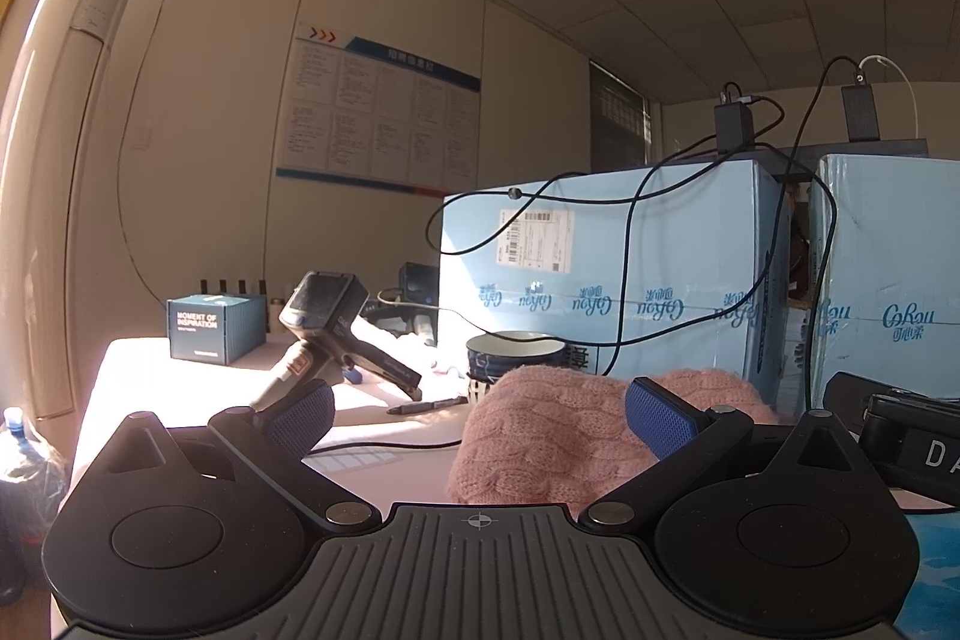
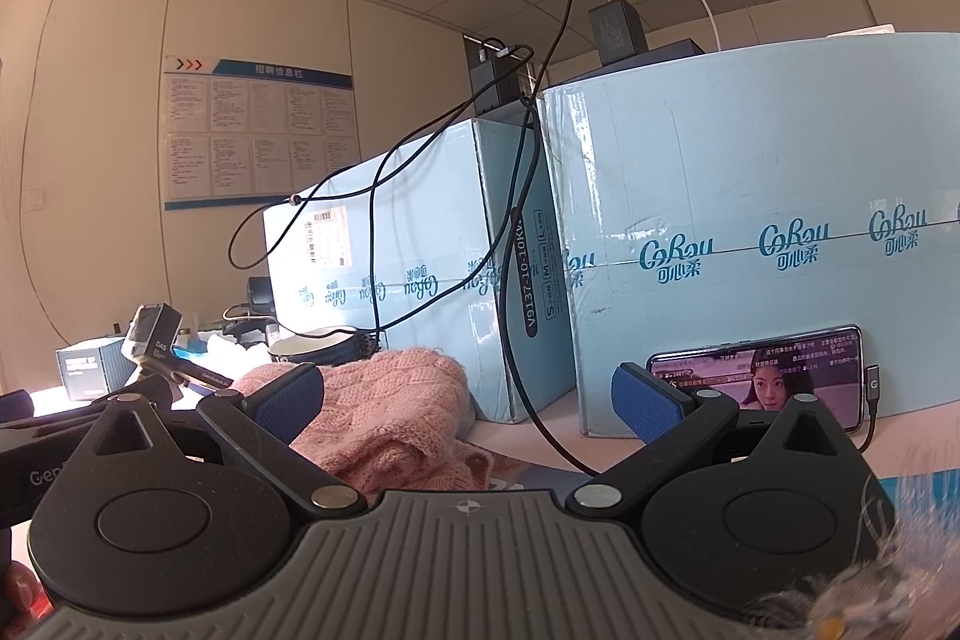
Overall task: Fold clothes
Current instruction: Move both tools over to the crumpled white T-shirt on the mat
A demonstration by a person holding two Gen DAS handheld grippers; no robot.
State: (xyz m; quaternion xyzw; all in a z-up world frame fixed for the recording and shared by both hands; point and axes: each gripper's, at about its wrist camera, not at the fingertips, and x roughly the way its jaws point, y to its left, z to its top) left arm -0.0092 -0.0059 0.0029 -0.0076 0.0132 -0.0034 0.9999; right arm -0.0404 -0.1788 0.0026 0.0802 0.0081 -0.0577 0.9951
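Observation:
A pink cable-knit sweater point(image 1: 558, 436) lies bunched on the white table, just ahead of my left gripper point(image 1: 480, 415). That gripper is open and empty, its blue pads point(image 1: 303, 415) wide apart and the sweater between and beyond them. In the right wrist view the same sweater point(image 2: 384, 412) lies ahead and to the left. My right gripper point(image 2: 468, 400) is open and empty, its left pad point(image 2: 288, 397) in front of the sweater.
Light blue cartons point(image 1: 600, 274) point(image 2: 750, 232) with black cables stand behind the sweater. A bowl point(image 1: 516, 355), a pen point(image 1: 429, 405), a spare gripper point(image 1: 324, 328) and a small dark box point(image 1: 213, 328) are on the table. A phone point(image 2: 762, 379) leans on the right carton.

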